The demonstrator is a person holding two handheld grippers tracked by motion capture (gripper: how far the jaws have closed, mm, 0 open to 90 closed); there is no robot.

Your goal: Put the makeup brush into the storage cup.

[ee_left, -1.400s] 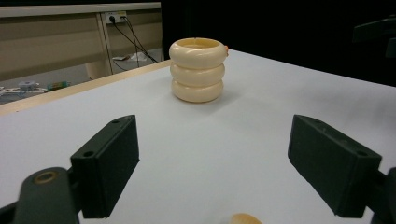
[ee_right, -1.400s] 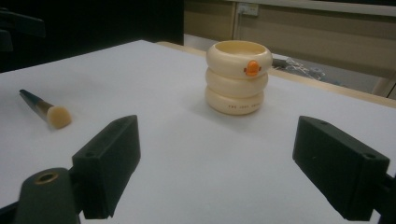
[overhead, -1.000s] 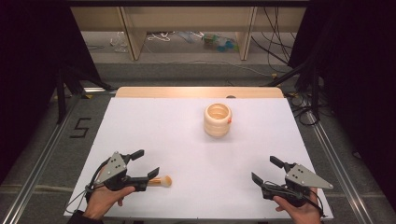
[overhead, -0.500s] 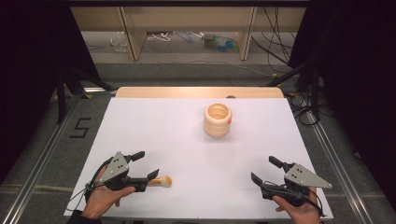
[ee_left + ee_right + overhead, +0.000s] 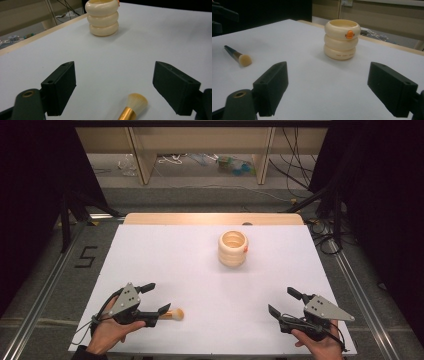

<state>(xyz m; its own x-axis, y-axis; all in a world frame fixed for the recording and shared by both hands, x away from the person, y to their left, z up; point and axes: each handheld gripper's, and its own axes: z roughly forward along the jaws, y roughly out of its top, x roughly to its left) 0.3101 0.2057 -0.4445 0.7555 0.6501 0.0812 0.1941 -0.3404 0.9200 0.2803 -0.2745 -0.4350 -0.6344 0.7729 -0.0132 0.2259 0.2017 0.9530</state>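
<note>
White tabletop point(image 5: 200, 270) w/ wood back edge, dark room, floor cables point(image 5: 300, 175)

A large numeral "5" point(image 5: 86, 256) is marked on the floor point(image 5: 40, 270), at the left of the high view. A line of small dark lettering is printed on the lowest ring of the cream holder point(image 5: 341, 39), too small to be read.

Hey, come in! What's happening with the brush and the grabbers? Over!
Both grippers open: left gripper, right gripper. Brush flat on table, between left jaws, ungripped. Cup far off; nothing blocking.
</note>
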